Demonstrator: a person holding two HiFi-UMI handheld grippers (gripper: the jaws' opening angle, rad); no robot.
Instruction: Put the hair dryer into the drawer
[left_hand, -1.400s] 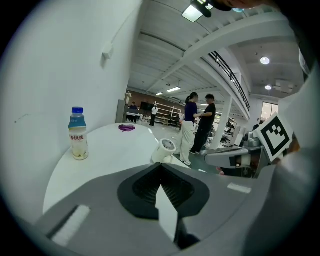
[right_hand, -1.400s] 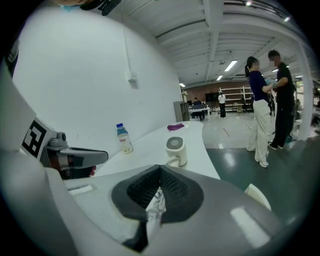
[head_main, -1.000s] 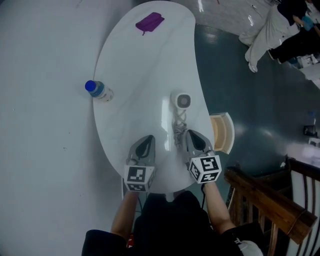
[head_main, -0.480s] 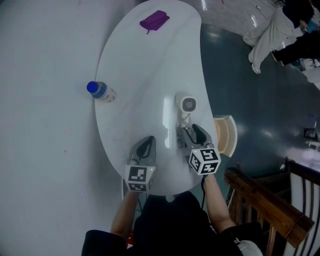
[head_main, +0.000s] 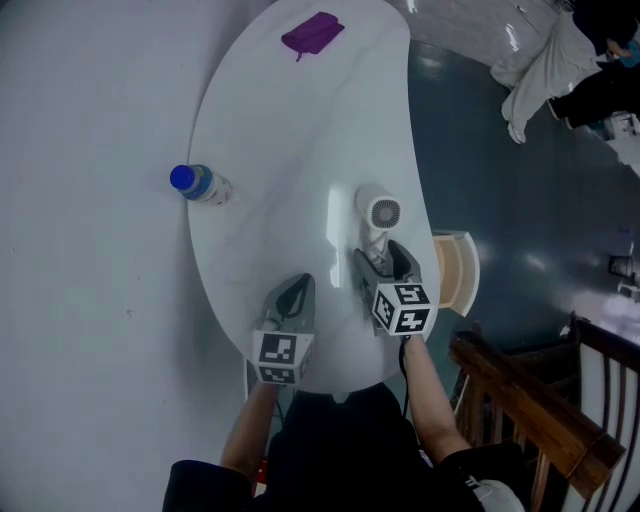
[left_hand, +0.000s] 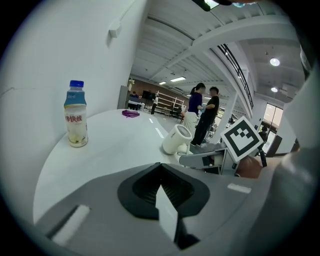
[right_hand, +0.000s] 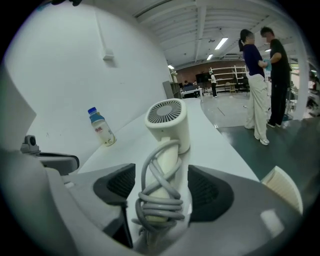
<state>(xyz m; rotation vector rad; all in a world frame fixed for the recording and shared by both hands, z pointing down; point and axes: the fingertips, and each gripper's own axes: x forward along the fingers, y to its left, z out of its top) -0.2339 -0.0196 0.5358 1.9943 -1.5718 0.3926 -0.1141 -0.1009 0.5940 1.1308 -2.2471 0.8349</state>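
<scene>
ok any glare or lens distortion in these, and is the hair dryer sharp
Head view: evenly lit and sharp, with one bright glare streak on the glossy table just left of the hair dryer. Right gripper view: heavy fisheye with a dark round border; the hair dryer is close and sharp. Left gripper view: same fisheye bowing; the bottle is crisp.

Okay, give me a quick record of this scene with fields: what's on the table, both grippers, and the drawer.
table: white, curved
hair dryer: on the table near its right edge, cord wound round the handle
right gripper: jaws opening, handle between them, pads not pressing
left gripper: shut, empty
bottle: upright, left edge
purple pouch: far end
drawer: open, at the table's right side
</scene>
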